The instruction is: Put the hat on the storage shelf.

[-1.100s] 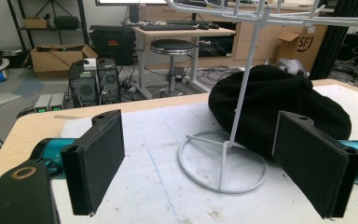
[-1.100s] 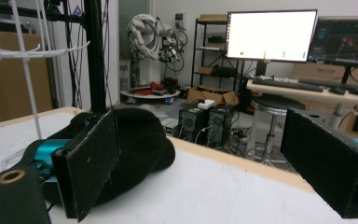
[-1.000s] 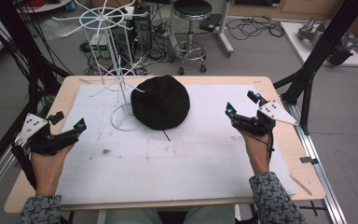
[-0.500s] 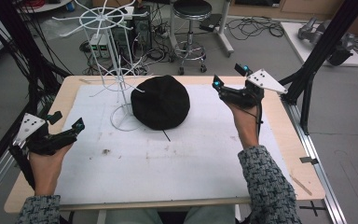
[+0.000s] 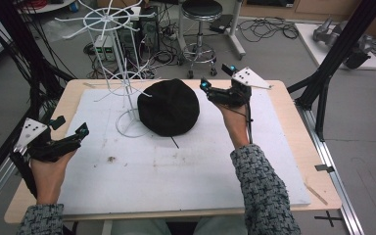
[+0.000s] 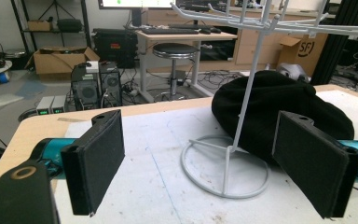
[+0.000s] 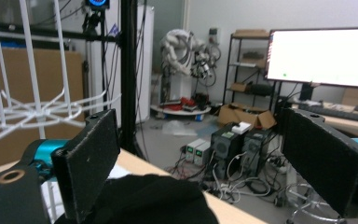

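A round black hat (image 5: 169, 106) lies on the white mat, its left edge against the base ring of a white wire hat stand (image 5: 123, 83). My right gripper (image 5: 217, 77) hovers open just right of the hat's far edge, and its own view looks over the hat (image 7: 154, 200) with the stand's arms (image 7: 28, 112) at the left. My left gripper (image 5: 71, 126) rests open near the table's left edge, well apart from the hat. From the left gripper (image 6: 200, 163) I see the stand's post (image 6: 242, 107) and the hat (image 6: 279, 102) behind it. Nothing is between either pair of jaws.
The white mat (image 5: 176, 171) covers most of the wooden table (image 5: 293, 105). A thin dark strand (image 5: 175, 142) and a speck of debris (image 5: 111, 158) lie on it. A stool (image 5: 201, 12) and black frame posts (image 5: 333, 63) stand beyond the table.
My right gripper has travelled from the table's right side forward and left, up to the hat's far right edge. The left gripper, hat and stand have stayed put.
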Tool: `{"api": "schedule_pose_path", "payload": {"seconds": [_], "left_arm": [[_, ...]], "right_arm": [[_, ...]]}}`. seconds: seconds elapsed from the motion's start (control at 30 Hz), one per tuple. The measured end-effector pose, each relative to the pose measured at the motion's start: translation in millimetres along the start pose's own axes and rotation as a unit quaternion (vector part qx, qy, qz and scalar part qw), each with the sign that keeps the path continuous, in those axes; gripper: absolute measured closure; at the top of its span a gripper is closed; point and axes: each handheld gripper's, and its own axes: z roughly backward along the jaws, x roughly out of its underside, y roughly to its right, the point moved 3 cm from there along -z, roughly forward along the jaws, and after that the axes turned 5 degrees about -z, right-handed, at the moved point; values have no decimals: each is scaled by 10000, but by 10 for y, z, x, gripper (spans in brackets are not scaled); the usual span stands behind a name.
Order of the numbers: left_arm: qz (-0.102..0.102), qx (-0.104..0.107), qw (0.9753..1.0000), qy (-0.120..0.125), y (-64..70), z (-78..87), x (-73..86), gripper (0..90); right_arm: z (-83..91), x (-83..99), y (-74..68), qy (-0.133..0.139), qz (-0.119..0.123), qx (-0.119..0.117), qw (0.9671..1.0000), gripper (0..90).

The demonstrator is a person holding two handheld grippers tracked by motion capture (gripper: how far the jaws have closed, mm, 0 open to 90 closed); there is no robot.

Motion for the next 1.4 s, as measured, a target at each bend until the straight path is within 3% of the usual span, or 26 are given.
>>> {"api": "schedule_pose_path", "payload": {"seconds": [0.3, 0.53, 0.77, 0.87, 1.17, 1.4], "left_arm": [[2, -10, 10000, -12, -8, -5, 12, 169], [2, 15, 10000, 3, 7, -6, 5, 169], [29, -8, 10000, 18, -15, 2, 8, 169], [28, -6, 10000, 44, -13, 7, 1, 169], [31, 17, 10000, 24, -5, -5, 10, 169], [30, 16, 10000, 27, -8, -4, 11, 169]], "right_arm": [[-257, 273, -126, -232, -165, -151, 9995, 109], [-518, 597, -309, -647, -175, -235, 9975, 109], [-684, 876, -421, -1003, -159, -302, 9944, 110], [-746, 1036, -464, -1245, -225, -362, 9913, 110], [-833, 1268, -571, -1574, -171, -442, 9864, 112], [-875, 1412, -547, -1966, -328, -457, 9789, 316]]}}
